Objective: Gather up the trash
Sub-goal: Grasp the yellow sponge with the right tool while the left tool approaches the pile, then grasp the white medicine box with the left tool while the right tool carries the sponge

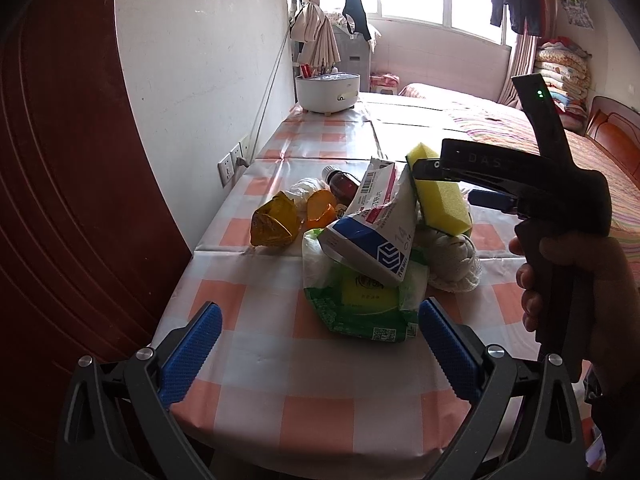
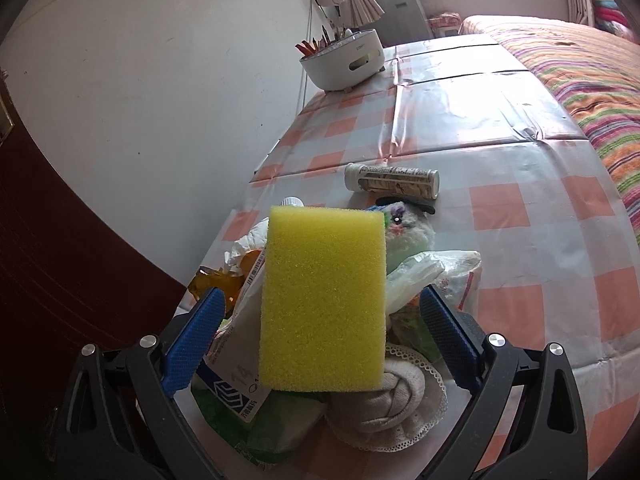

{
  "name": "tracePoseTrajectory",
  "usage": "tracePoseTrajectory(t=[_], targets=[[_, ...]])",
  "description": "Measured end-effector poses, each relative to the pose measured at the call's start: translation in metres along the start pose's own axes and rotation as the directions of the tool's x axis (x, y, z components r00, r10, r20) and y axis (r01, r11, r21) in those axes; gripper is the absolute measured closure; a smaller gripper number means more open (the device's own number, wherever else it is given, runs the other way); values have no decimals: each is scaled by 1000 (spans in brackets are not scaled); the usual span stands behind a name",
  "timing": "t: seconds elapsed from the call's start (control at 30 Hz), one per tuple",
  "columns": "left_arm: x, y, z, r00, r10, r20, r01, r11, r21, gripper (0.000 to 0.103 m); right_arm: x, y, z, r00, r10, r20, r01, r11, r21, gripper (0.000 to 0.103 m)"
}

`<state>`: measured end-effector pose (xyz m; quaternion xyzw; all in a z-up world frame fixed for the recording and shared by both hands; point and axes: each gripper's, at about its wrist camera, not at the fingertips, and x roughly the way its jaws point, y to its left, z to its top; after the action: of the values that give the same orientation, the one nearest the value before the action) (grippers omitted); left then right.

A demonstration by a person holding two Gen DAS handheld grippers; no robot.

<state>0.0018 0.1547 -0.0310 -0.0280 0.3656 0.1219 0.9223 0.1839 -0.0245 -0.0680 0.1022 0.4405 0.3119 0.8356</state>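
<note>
Yellow rectangular foam sponge (image 2: 323, 300) sits atop the trash pile on the orange-checked tablecloth (image 2: 500, 200), long axis pointing away from the right gripper (image 2: 320, 336), whose jaws are spread wide, not touching it. White-blue carton (image 1: 372, 236) under it is mostly hidden. Left gripper (image 1: 320, 344) is released, empty.

Yellow sponge (image 2: 323, 300), green wrapper (image 1: 362, 308), orange-and-white checked tablecloth (image 1: 320, 392), blue-padded jaws.

One yellow sponge (image 2: 323, 300), one brown bottle (image 1: 343, 182), one white tube (image 2: 392, 179), one white bowl (image 1: 327, 92)
</note>
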Motion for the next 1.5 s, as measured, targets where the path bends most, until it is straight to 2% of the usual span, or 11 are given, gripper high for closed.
tracePoseTrajectory(t=[0.57,0.67,0.73,0.87,1.03,1.17,1.33,1.5], targets=[[-2,-7,2,1000,8,-3,-8,1000,18,7,17,-6,-1,999,-10,-44,10,1000,1,19],[-2,-7,2,1000,10,-3,-10,1000,17,7,18,-6,0,999,-3,-47,3,1000,-1,25],[-2,-7,2,1000,8,-2,-8,1000,16,7,18,-7,0,999,3,-50,-3,1000,2,39],[-2,-8,1,1000,8,-4,-8,1000,20,7,19,-6,-2,998,0,-63,-1,1000,-9,45],[-3,-9,2,1000,10,-6,-10,1000,22,7,14,-6,-5,999,10,-41,-11,1000,-6,47],[-2,-8,2,1000,13,-8,-13,1000,22,7,-2,-8,-6,999,36,10,-36,999,15,48],[3,-7,5,1000,17,-6,-17,999,37,7,-45,-14,-14,993,68,97,-72,997,31,48],[12,-18,21,1000,13,3,-13,994,105,7,-93,-23,-30,980,92,178,-102,994,44,48]])
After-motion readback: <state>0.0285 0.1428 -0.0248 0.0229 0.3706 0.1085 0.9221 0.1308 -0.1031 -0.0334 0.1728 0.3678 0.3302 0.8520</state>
